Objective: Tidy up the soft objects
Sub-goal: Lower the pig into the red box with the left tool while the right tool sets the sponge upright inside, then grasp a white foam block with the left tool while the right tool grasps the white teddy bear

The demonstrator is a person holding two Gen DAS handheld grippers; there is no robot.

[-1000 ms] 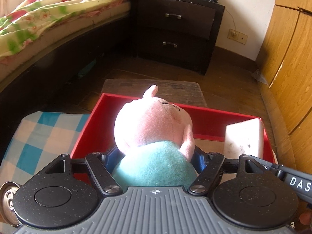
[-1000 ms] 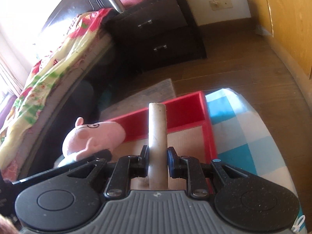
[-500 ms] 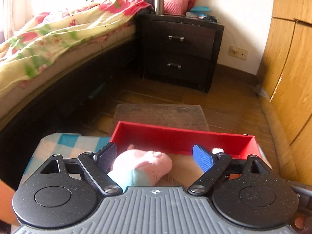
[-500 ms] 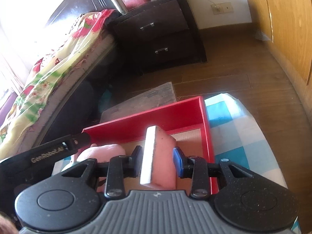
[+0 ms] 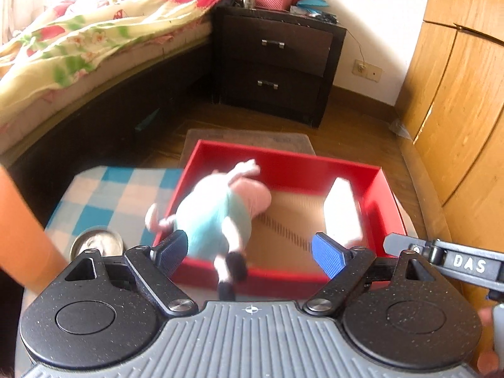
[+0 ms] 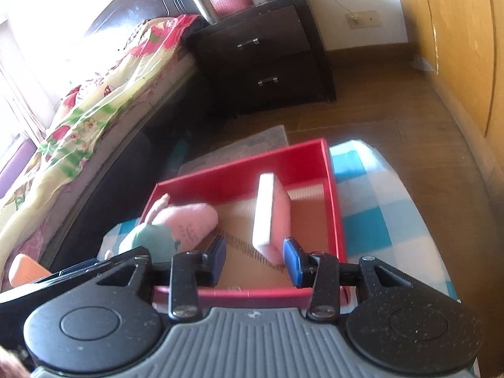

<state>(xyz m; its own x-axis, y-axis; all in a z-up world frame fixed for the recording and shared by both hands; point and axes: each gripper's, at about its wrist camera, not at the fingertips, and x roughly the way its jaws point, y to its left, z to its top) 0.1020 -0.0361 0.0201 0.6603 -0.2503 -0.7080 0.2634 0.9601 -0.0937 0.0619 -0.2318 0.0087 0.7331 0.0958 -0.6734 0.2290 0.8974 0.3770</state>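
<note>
on the left, a metal can (image 5: 96, 243) stands on the checked table (image 5: 104, 195), outside the red box (image 5: 382, 195). the left tongs (image 5: 249, 249) are spread wide, released, holding nothing. the plush pig (image 5: 220, 208) lies over the box's left wall, head inside, legs hanging over the front rim. further right, the white and pink sponge (image 6: 271, 214) stands on edge inside the box, with the right tongs (image 6: 254, 256) parted and empty just before it. both soft things seem delivered; the pig likely needs tucking fully in.
</note>
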